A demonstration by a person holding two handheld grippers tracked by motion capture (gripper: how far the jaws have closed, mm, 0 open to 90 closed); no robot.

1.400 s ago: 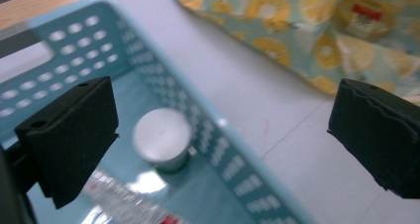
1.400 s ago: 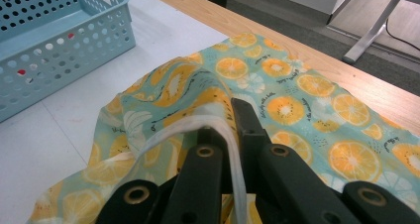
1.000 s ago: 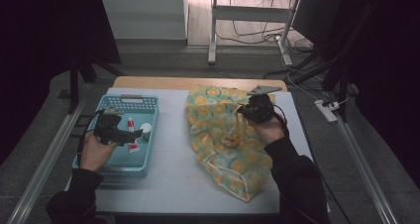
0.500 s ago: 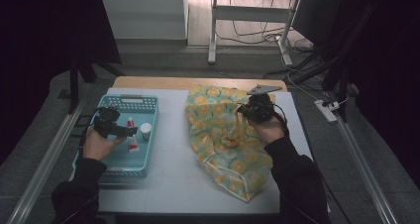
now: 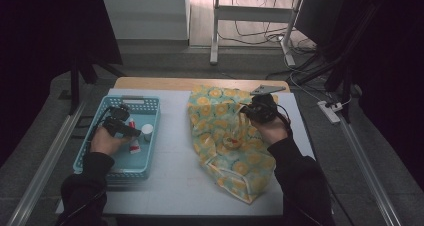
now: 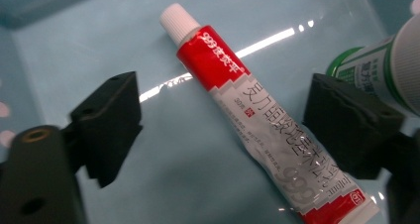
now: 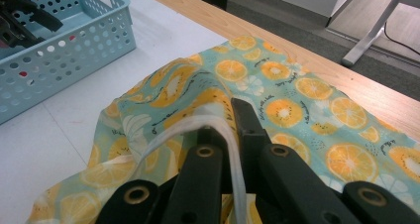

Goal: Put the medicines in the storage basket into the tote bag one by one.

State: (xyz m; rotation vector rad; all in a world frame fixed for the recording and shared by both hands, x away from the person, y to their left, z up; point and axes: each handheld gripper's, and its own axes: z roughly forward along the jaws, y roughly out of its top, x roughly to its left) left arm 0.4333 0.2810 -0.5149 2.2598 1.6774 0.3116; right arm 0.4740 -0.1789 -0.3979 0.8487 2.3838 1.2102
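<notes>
My left gripper [image 5: 129, 132] reaches down into the light blue basket [image 5: 135, 100]. In the left gripper view its jaws [image 6: 228, 114] stand either side of a red and white tube [image 6: 257, 110] lying flat on the basket floor. They have just been closing in, with a gap still on each side of the tube. My right gripper [image 5: 251, 111] is shut on the white strap [image 7: 163, 135] of the orange-print cloth bag [image 5: 235, 156], holding that edge raised off the table.
A green and white bottle [image 6: 386, 70] lies right beside the tube, close to one jaw, and shows as a white cap [image 5: 147, 132] from above. The bag spreads over the table's right half. A wooden strip [image 5: 200, 83] runs along the far edge.
My left gripper has sunk lower into the basket and shifted over the tube. The right hand and the bag have stayed put.
</notes>
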